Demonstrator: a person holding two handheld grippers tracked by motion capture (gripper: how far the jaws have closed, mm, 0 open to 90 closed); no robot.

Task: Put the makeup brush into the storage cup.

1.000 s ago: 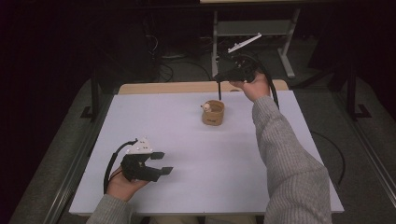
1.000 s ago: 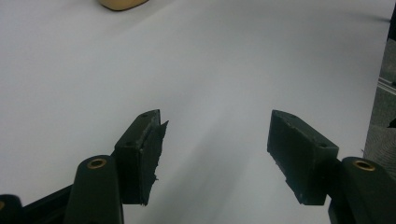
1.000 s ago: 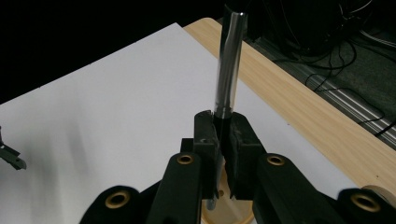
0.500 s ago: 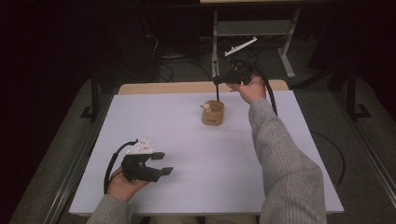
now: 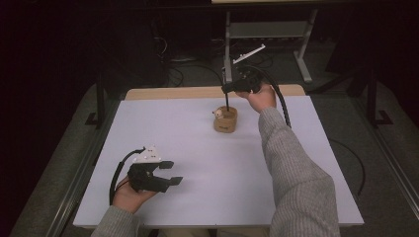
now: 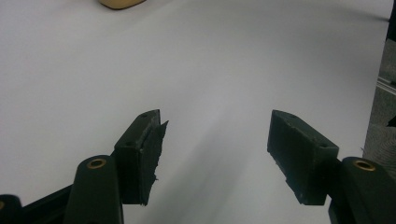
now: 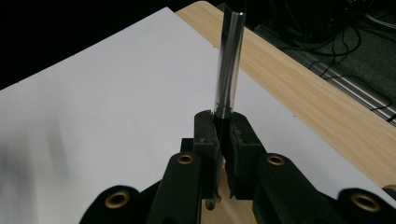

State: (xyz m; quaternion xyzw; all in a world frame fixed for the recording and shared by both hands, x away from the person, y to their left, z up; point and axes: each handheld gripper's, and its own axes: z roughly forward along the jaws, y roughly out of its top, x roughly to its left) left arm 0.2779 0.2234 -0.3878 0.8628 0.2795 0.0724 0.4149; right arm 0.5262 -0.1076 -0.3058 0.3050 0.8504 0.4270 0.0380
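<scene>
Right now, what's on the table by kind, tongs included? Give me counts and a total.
Tongs: 2, left open and resting low near the front edge, right shut on the pen
Cups: 1, tan
Pens: 1, a dark pen held upright with its lower end in the cup
Small pale item at the cup's rim: 1, too small to identify
Total: 5

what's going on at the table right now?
A person works at a white table with a gripper in each hand. The right gripper is shut on a slim pen-like stick, held upright over a small tan cup near the table's far edge; the high view suggests its lower end reaches into the cup. The left gripper rests open near the front left, holding nothing.
</scene>
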